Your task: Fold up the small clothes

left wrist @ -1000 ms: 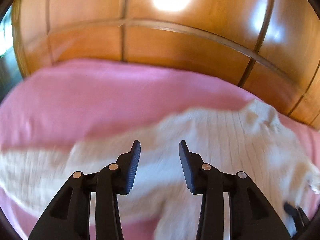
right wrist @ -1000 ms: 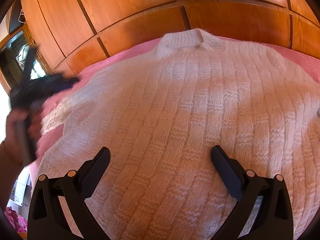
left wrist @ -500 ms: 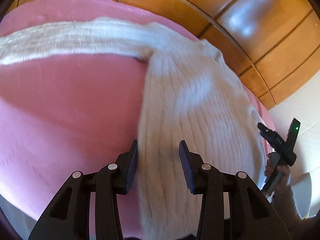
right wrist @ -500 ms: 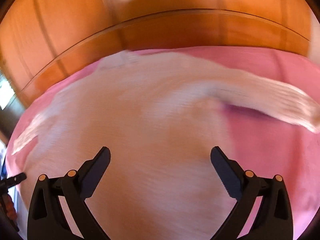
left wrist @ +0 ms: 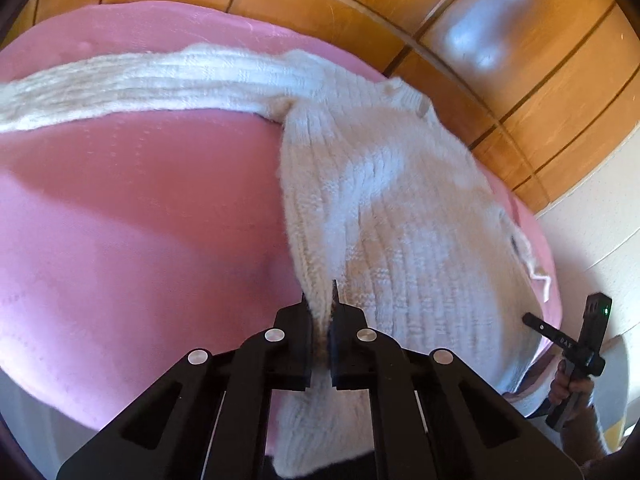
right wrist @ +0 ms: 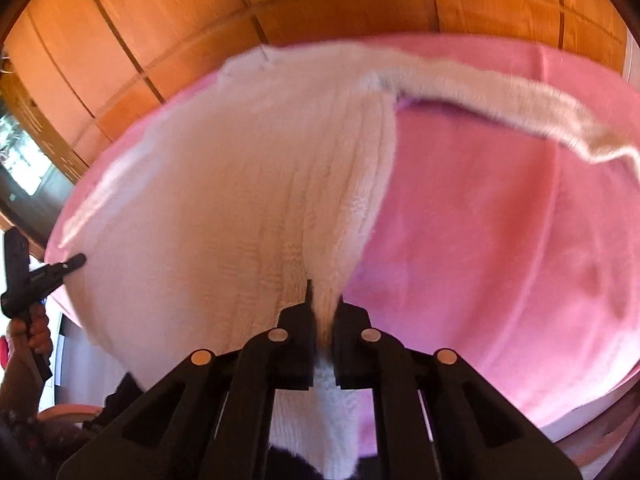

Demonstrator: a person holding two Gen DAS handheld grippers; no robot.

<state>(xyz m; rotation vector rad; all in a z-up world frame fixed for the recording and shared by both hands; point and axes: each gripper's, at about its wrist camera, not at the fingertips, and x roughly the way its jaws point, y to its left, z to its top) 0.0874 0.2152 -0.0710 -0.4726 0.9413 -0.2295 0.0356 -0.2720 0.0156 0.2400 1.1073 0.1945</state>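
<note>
White knitted sweater (left wrist: 392, 208) on pink bed (left wrist: 132, 208) is being gripped at hem corners by left gripper (left wrist: 320, 312) and right gripper (right wrist: 323, 312), jaws closed on knit; body is being stretched lengthwise away toward collar.

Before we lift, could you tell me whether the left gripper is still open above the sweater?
No, the left gripper is shut on the sweater's hem edge.

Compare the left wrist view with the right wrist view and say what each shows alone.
Left wrist view only: the left gripper shut on the sweater hem, and a white wall. Right wrist view only: the right gripper shut on the hem, and a dark opening at left. Both: the sweater on the pink cover, and wooden panels.
</note>
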